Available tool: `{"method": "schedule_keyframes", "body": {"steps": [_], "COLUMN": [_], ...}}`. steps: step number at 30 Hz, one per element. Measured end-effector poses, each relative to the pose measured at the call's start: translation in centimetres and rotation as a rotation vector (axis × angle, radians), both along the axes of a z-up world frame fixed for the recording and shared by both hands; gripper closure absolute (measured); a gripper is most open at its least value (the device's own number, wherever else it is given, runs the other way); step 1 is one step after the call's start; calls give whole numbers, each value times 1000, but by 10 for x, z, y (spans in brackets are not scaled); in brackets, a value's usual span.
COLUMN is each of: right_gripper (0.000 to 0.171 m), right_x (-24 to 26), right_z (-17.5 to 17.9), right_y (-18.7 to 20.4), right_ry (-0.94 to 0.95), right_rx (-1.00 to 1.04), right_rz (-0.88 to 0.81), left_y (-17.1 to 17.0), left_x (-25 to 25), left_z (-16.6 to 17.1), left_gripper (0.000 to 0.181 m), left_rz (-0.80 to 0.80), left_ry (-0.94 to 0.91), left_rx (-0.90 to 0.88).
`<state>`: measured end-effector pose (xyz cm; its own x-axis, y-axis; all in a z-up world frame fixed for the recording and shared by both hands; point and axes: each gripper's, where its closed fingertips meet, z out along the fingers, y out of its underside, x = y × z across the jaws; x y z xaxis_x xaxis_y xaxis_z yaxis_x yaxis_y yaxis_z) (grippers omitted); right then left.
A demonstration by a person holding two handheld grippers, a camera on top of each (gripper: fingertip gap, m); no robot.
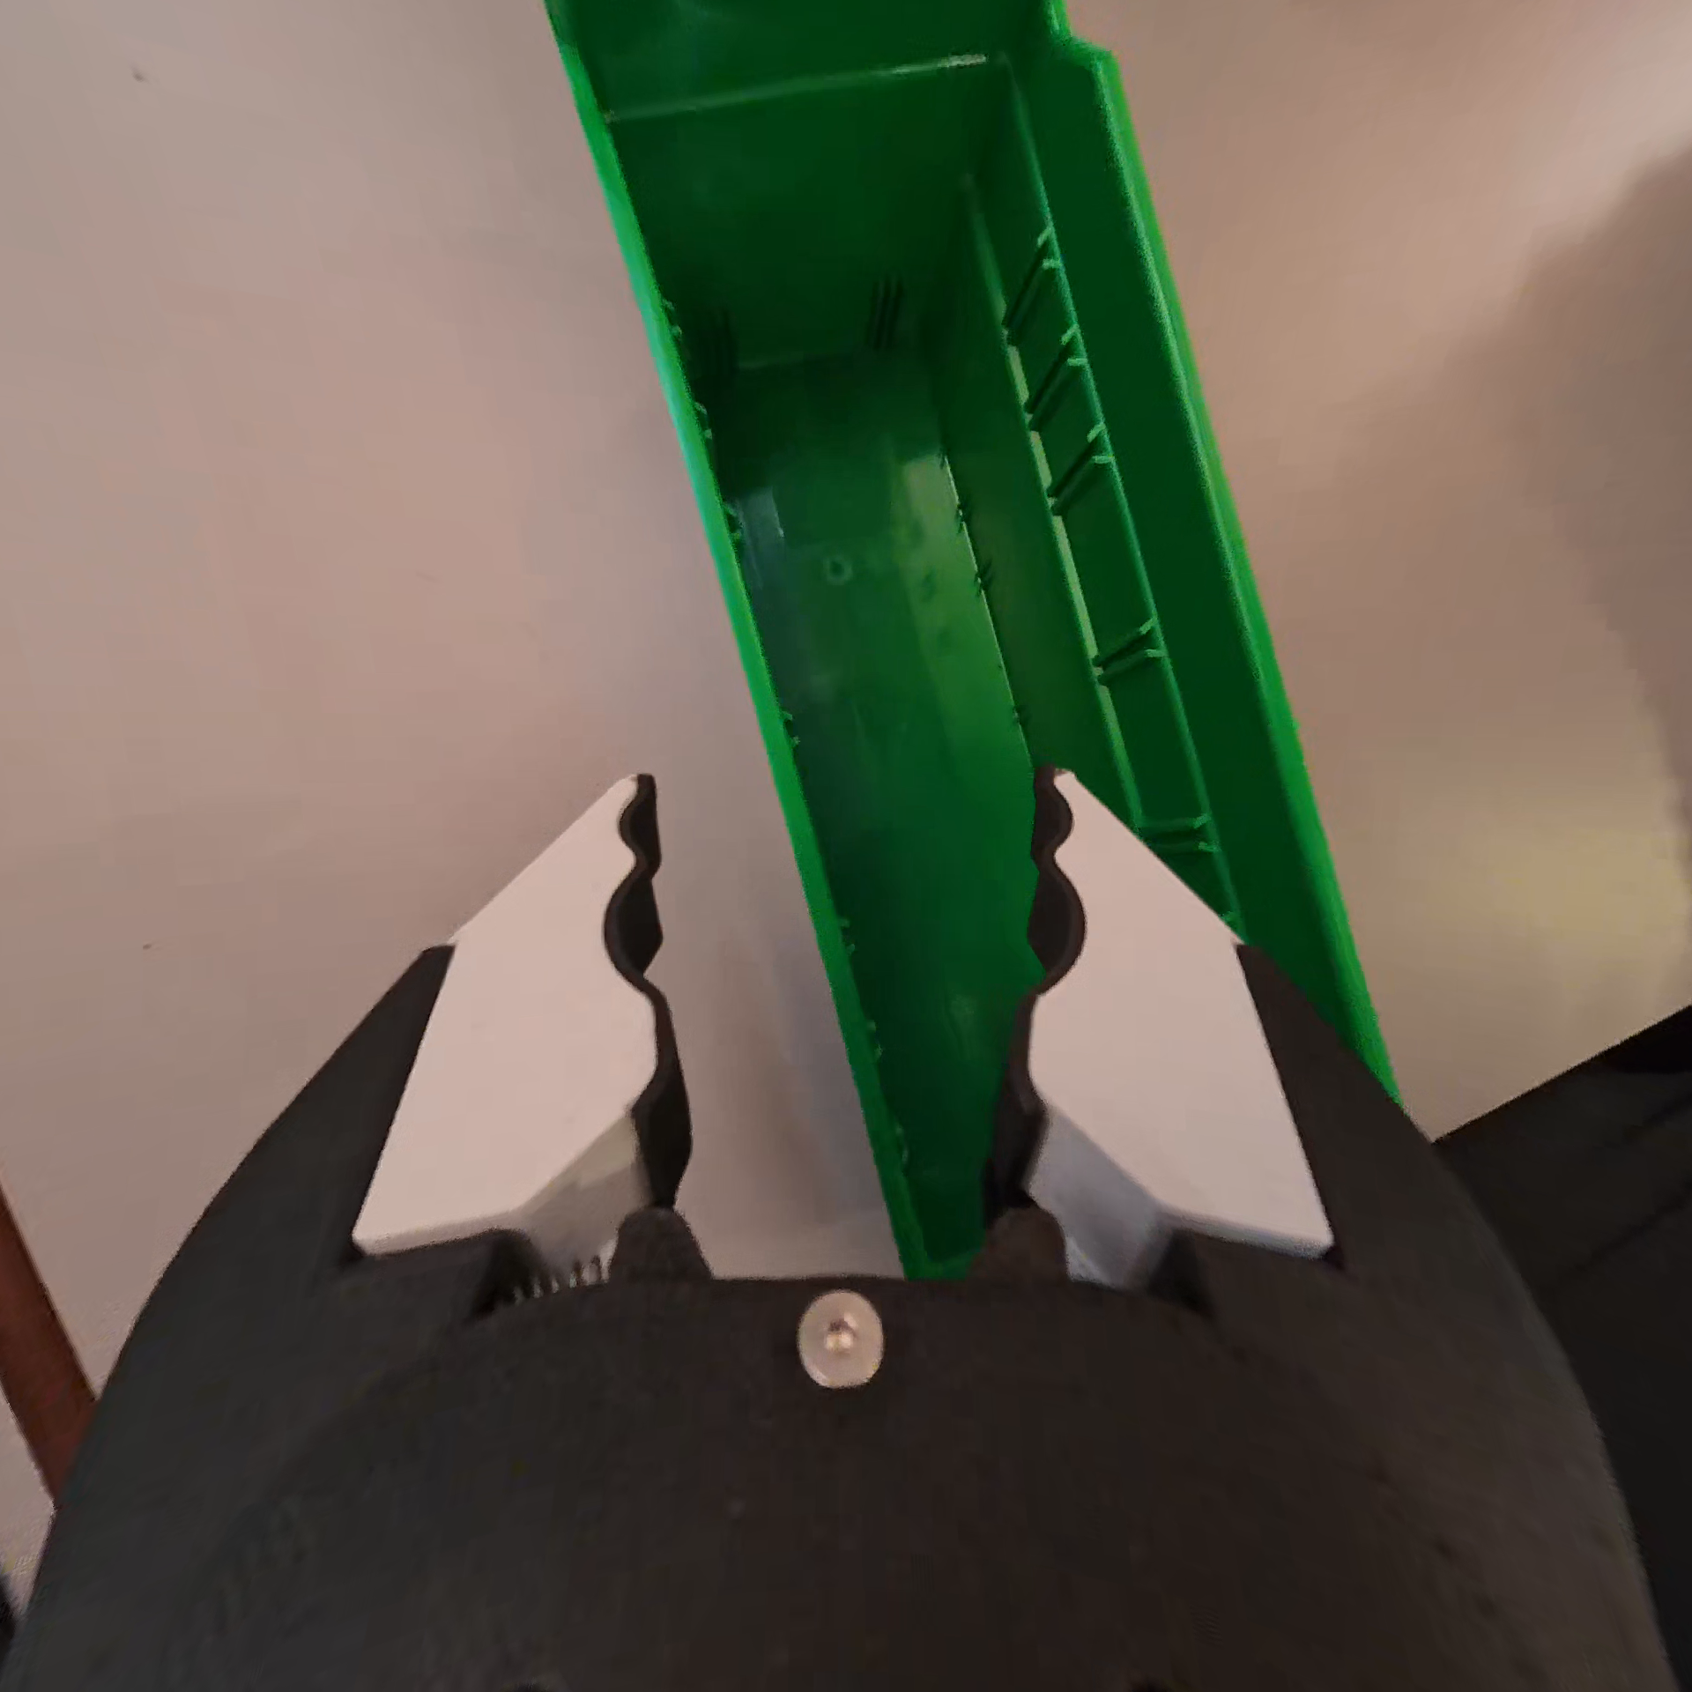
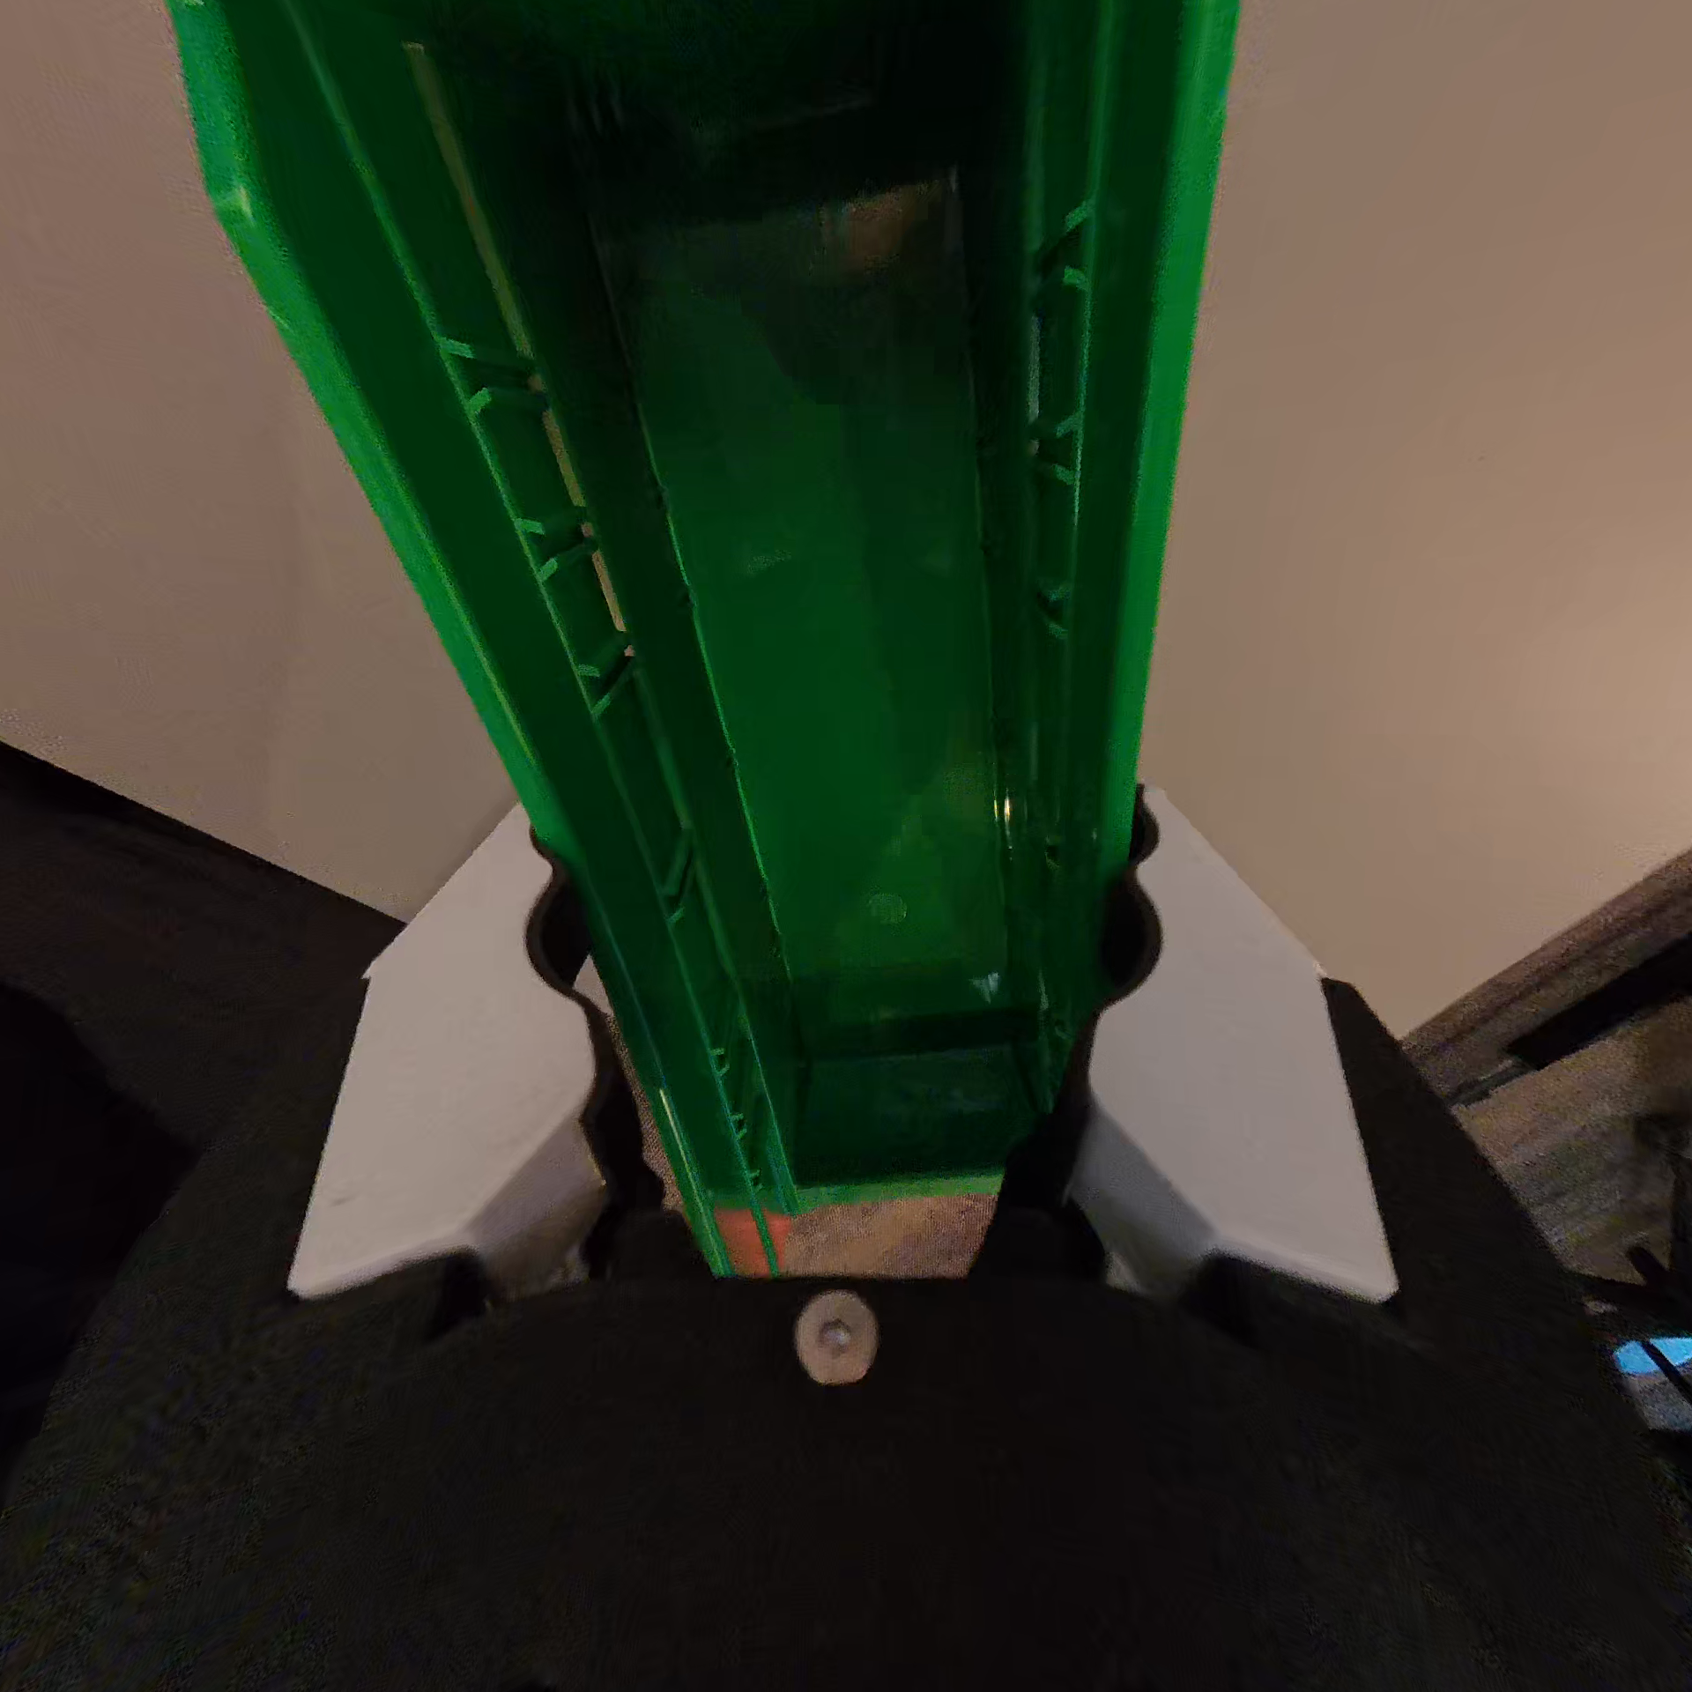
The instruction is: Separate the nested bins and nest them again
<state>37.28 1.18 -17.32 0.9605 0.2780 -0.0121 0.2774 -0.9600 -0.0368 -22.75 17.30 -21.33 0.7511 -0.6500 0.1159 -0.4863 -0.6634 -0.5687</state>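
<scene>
The left gripper (image 1: 847, 934) is spread, one finger (image 1: 1126, 989) inside the raised green bins (image 1: 861, 513), while only the right wrist view shows the right gripper (image 2: 838, 952) clamping the bins (image 2: 824, 586) across their width.

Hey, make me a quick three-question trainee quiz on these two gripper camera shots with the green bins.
1. True or false: the right gripper has a green bin between its fingers.
2. What colour are the bins?
3. In the left wrist view, the left gripper is: A) wide open with a bin's side wall in the gap, B) shut on a red cup, C) out of view.

Key: 1 true; 2 green; 3 A.
</scene>
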Motion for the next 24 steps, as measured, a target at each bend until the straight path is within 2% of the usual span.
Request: {"method": "schedule_keyframes", "body": {"steps": [5, 8, 10, 15, 20, 24], "right_gripper": [49, 37, 16, 16, 33, 37], "right_x": [-2, -1, 3, -10, -103, -200], "right_z": [-7, -9, -7, 42, 86, 80], "right_y": [1, 0, -5, 14, 23, 28], "right_ry": [-13, -12, -33, -74, 49, 220], "right_rx": [-22, -28, -55, 149, 315, 351], "right_rz": [34, 48, 37, 32, 182, 278], "left_y": [-6, -12, -17, -26, -44, -64], "left_x": [2, 9, 13, 31, 76, 120], "left_z": [-11, -16, -21, -26, -20, -15], "left_gripper": [102, 104, 106, 111, 109, 101], "left_rz": [-19, -44, -71, -124, -201, -279], "left_ry": [-4, -12, -3, 16, -100, -169], "left_rx": [-47, -77, -100, -119, -183, -229]}}
